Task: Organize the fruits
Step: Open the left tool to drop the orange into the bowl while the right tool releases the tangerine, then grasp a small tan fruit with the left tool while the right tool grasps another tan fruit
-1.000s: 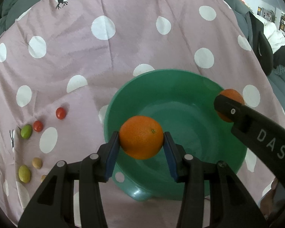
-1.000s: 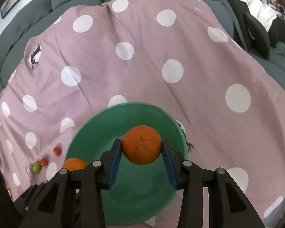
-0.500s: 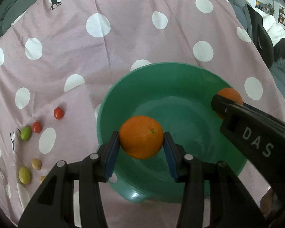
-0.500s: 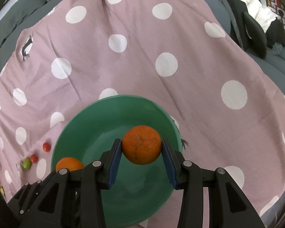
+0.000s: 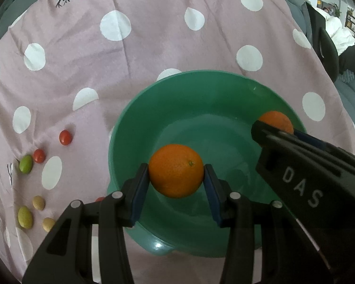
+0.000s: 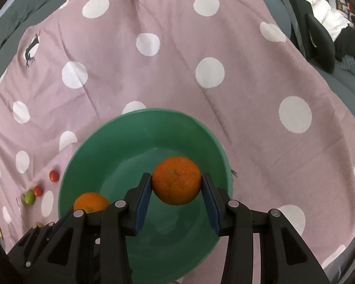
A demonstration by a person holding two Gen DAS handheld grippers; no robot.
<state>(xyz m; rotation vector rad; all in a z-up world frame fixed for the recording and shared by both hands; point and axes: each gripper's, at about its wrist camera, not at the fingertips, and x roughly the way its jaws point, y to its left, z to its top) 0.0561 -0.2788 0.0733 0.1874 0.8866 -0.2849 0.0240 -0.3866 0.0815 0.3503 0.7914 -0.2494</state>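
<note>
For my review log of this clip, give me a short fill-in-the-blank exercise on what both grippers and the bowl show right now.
1. The left gripper is shut on an ____.
2. The right gripper holds its orange above the ____ bowl.
3. The bowl stands on a pink cloth with white ____.

Missing words: orange; green; dots

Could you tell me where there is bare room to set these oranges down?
The round green plastic bowl is bare inside, and the pink polka-dot cloth beyond and right of it lies free. Left of the bowl it is crowded with small red, green and beige fruits.
</note>
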